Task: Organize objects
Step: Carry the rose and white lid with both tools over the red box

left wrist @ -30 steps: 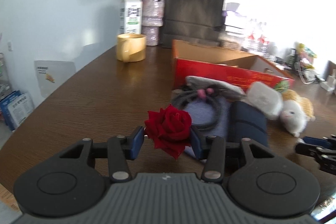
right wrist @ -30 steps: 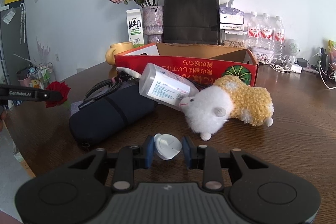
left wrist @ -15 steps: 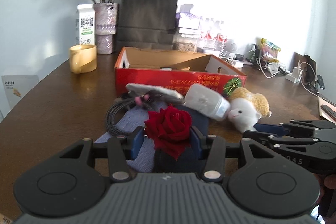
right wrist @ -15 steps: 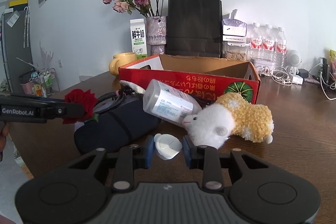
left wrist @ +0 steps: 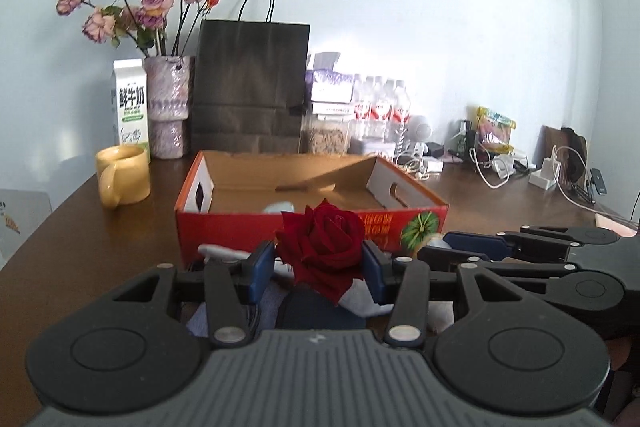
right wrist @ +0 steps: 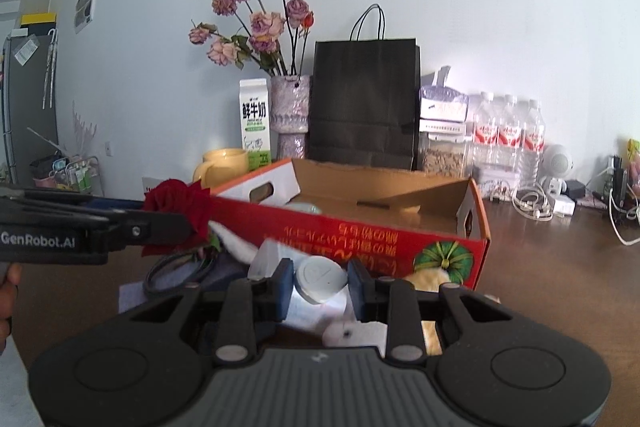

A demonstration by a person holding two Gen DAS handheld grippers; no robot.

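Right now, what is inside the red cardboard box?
The red cardboard box looks mostly bare inside: brown floor, plus one pale rounded object near its front wall. That wall and the red rose hide the nearest strip of floor.

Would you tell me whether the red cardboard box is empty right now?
Not empty: the red cardboard box is open-topped, with a pale object lying inside near its front wall; most of the floor is bare.

The left claw (left wrist: 318, 263) points forward and a little downward, its two blue-padded fingers (left wrist: 262, 267) pressed against either side of a red rose (left wrist: 324, 247); the right claw (right wrist: 316, 281) sits level beside it at much the same slight downward tilt, its fingers (right wrist: 282, 283) clamped on a small white round cap (right wrist: 320, 277); at the far left edge of the right wrist view, part of a person's hand (right wrist: 8, 301) grips the left claw's handle.
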